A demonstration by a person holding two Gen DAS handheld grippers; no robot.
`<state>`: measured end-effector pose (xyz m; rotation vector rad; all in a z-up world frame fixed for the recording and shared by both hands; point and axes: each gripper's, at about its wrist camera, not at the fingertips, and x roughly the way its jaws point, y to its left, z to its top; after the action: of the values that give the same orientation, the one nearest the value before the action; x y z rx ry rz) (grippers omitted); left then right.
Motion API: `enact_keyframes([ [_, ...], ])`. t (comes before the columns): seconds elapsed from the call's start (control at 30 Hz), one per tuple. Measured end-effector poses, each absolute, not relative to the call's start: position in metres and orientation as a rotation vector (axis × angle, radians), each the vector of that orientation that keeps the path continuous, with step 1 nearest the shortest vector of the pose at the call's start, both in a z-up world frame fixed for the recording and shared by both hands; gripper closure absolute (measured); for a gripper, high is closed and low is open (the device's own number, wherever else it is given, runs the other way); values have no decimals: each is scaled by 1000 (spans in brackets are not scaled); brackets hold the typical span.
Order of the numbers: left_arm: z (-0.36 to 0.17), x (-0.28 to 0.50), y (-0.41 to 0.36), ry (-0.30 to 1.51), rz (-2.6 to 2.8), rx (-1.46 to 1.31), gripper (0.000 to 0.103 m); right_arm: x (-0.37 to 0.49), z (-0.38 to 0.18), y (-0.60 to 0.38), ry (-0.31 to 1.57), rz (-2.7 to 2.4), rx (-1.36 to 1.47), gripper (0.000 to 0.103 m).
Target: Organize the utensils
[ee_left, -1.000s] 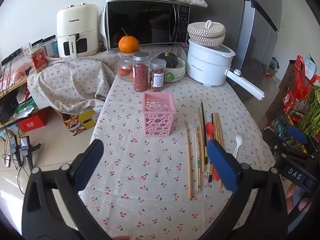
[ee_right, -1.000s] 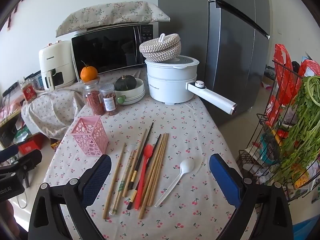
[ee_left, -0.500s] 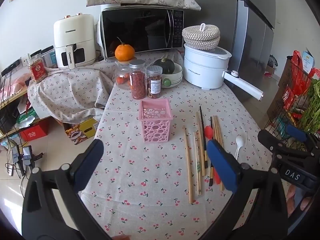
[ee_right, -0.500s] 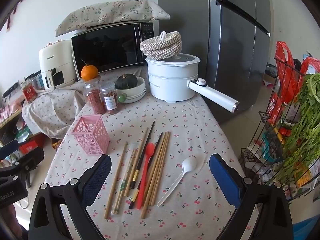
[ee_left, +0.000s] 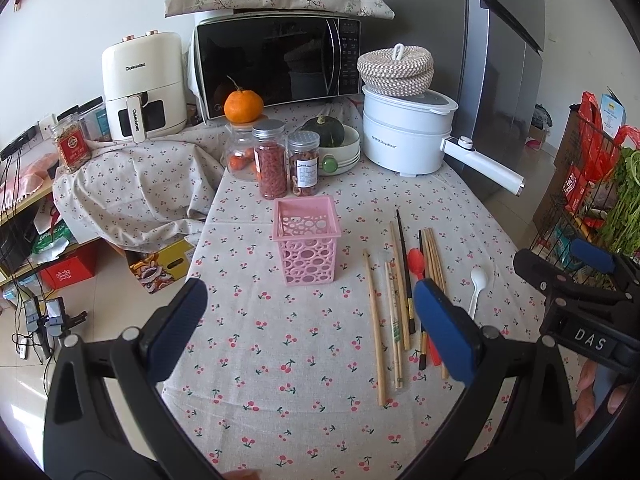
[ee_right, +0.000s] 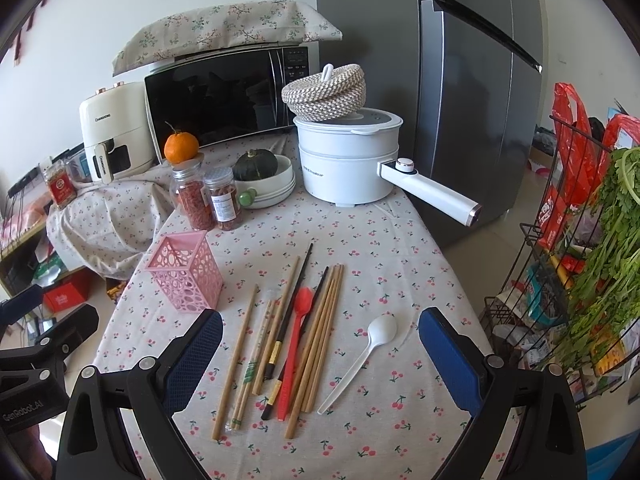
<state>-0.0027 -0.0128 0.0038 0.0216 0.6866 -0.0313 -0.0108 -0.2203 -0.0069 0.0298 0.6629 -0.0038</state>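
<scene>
Right wrist view looks down on the utensils laid out in a loose row on the cherry-print desk [ee_right: 400, 264]: wooden chopsticks [ee_right: 320, 328], a dark pair [ee_right: 294, 308], a red spoon [ee_right: 296, 340] among them and a white spoon [ee_right: 360, 360] off to the right, apart from the rest. All lie flat with their lengths running roughly away from the camera, which suits a pinch across the shaft from above. The right claw [ee_right: 320, 360] hangs above this row with its jaws spread wide and nothing between the blue pads [ee_right: 192, 356], so it seems poised to come down on one of the sticks; none is touched yet. The pink holder [ee_right: 186, 276] stands upright and empty just to the left of the row, its open top facing up, the likely place for everything to go. From the left wrist view the left claw [ee_left: 308, 324] is also wide and empty, held over bare cloth in front of the holder [ee_left: 306, 248], perhaps ready to steady it, since so light a basket could tip or slide when sticks drop in. Jars [ee_left: 274, 160], a white pot [ee_left: 404, 136] and a microwave [ee_left: 276, 64] sit behind, clear of the work.
</scene>
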Motion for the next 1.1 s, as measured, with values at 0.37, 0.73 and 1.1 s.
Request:
enact_keyframes([
  [0.37, 2, -5, -12, 680, -17, 21, 1, -12, -6, -219, 666, 2, 28, 3],
  [0.73, 0, -5, -11, 675, -21, 24, 1, -9, -7, -217, 680, 3, 27, 3],
  [1.1, -1, -4, -11, 677, -18, 31, 1, -9, -7, -217, 681, 4, 28, 3],
])
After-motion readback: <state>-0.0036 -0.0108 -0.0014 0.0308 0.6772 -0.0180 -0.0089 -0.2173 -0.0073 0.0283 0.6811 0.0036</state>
